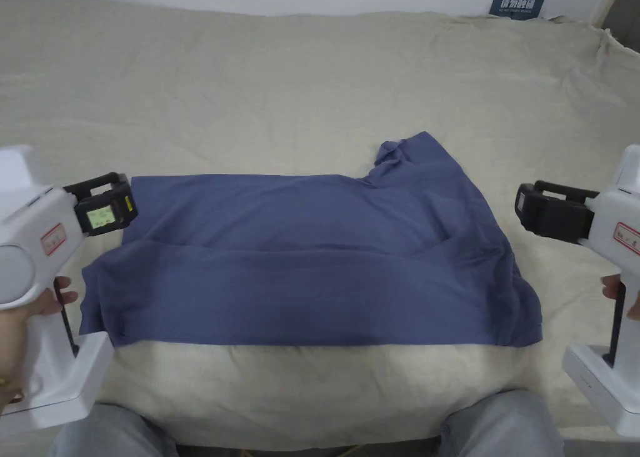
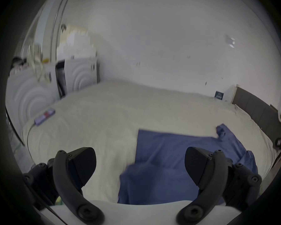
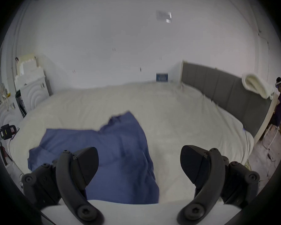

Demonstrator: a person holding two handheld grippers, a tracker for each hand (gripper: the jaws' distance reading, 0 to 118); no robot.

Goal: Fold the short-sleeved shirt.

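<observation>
A blue short-sleeved shirt (image 1: pixel 312 258) lies on the bed near its front edge, its near long side folded over the middle and one sleeve (image 1: pixel 406 152) sticking out at the far right. The same shirt (image 2: pixel 177 163) shows in the left gripper view and again (image 3: pixel 117 155) in the right gripper view. My left gripper (image 2: pixel 139 165) hovers open just off the shirt's left end, with nothing between its jaws. My right gripper (image 3: pixel 139 165) hangs open off the shirt's right end, also holding nothing. In the head view the left gripper (image 1: pixel 103 205) and right gripper (image 1: pixel 553 211) flank the shirt.
A beige sheet covers the bed (image 1: pixel 281 89), wide and bare beyond the shirt. A grey headboard (image 3: pixel 217 89) stands on the right, white cabinets (image 2: pixel 81 76) on the left. A small device with a cable (image 2: pixel 44 116) lies at the bed's far left. Another person (image 3: pixel 279 103) stands behind the headboard.
</observation>
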